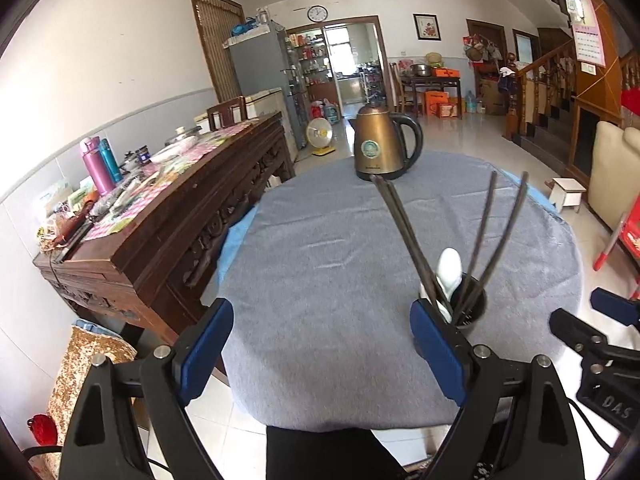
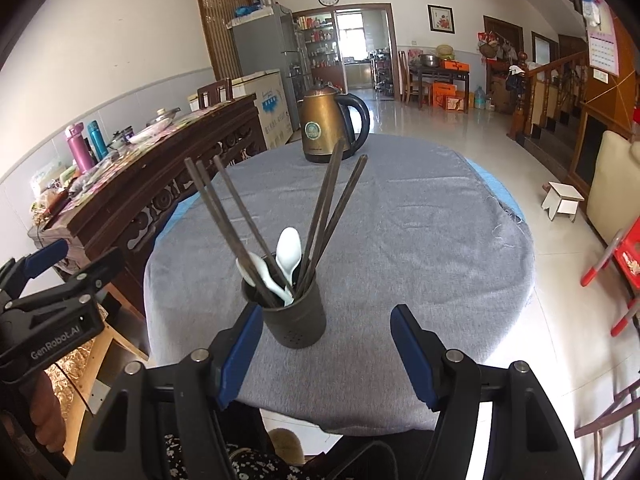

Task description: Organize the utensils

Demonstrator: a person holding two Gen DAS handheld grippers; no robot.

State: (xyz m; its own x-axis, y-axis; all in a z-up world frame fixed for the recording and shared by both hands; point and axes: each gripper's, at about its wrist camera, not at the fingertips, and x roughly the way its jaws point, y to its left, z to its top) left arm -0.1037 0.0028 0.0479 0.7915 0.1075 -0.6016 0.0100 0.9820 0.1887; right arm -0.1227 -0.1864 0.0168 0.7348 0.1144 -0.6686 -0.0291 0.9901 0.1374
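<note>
A: Dark utensil holder (image 2: pixel 294 314) at lower centre of the right wrist view, upright on the grey cloth (image 2: pixel 400 240). Already loaded: dark chopsticks (image 2: pixel 224 216) fanning up and outward, two white spoons (image 2: pixel 289 250) tucked among them. Looks close to finished.

B: Right gripper (image 2: pixel 324 352) spread wide, nothing held, blue pads low in frame, left pad just beside the holder's wall. Left gripper (image 1: pixel 322 352) equally wide and empty, at the bottom of its own view, holder (image 1: pixel 472 312) peeking behind its right pad.

A: Main risk: tipping. Tall sticks leaning out, narrow base, soft cloth underneath. A sideways nudge from either nearby pad, or a snag on a leaning stick, probably enough to topple everything.

B: Worth backing straight off rather than sweeping across.

A: Elsewhere: bronze kettle (image 2: pixel 332 120) at upper centre, well apart from the holder. Cluttered wooden sideboard (image 2: pixel 152 184) at left, off the table. Nothing else on the cloth in the way.
</note>
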